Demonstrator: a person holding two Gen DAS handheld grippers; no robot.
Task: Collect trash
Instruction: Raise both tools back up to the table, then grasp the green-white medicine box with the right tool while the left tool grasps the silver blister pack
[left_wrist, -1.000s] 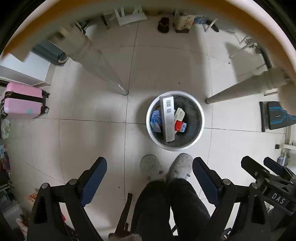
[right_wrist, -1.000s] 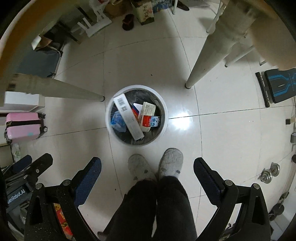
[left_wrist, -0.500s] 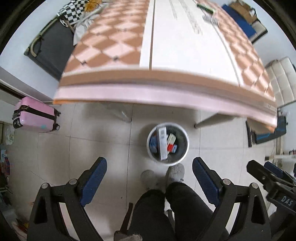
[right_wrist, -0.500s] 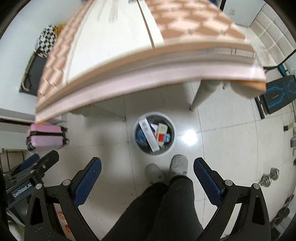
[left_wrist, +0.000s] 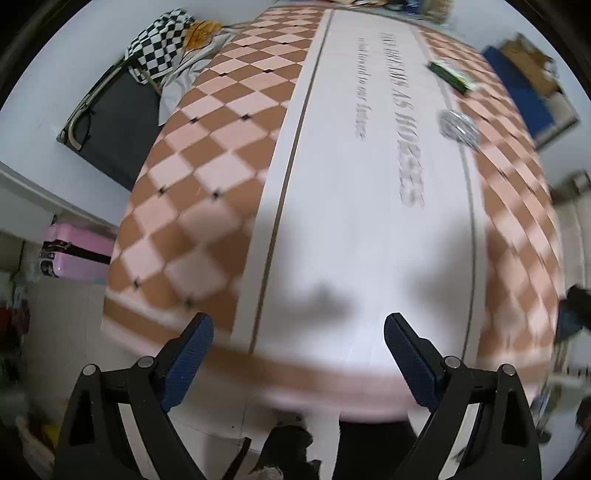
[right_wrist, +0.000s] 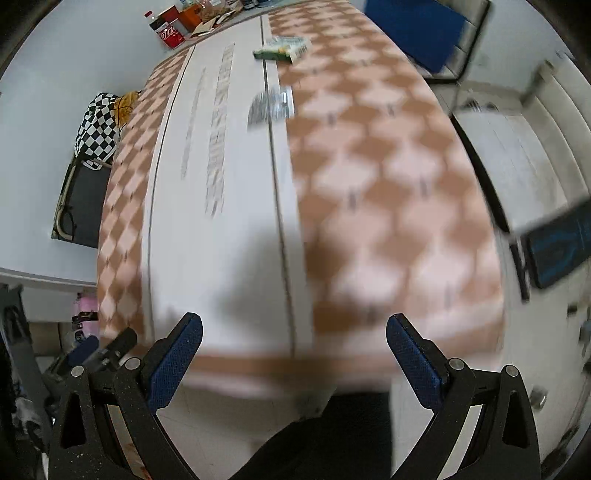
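Note:
A long table with a pink-and-brown checked cloth fills both views. On its far part lie a crumpled silver wrapper, also in the right wrist view, and a green-and-white packet, also in the right wrist view. My left gripper is open and empty above the table's near edge. My right gripper is open and empty too, above the near edge. The trash bin is hidden below the table.
A red-labelled bottle and boxes stand at the table's far end. A checkered cloth on a dark chair sits left of the table. A pink suitcase stands on the floor at left. A blue chair is at the far right.
Both grippers have risen and tilted up from the bin on the floor to the tabletop. The bin and the feet have dropped out of sight. Both stayed open.

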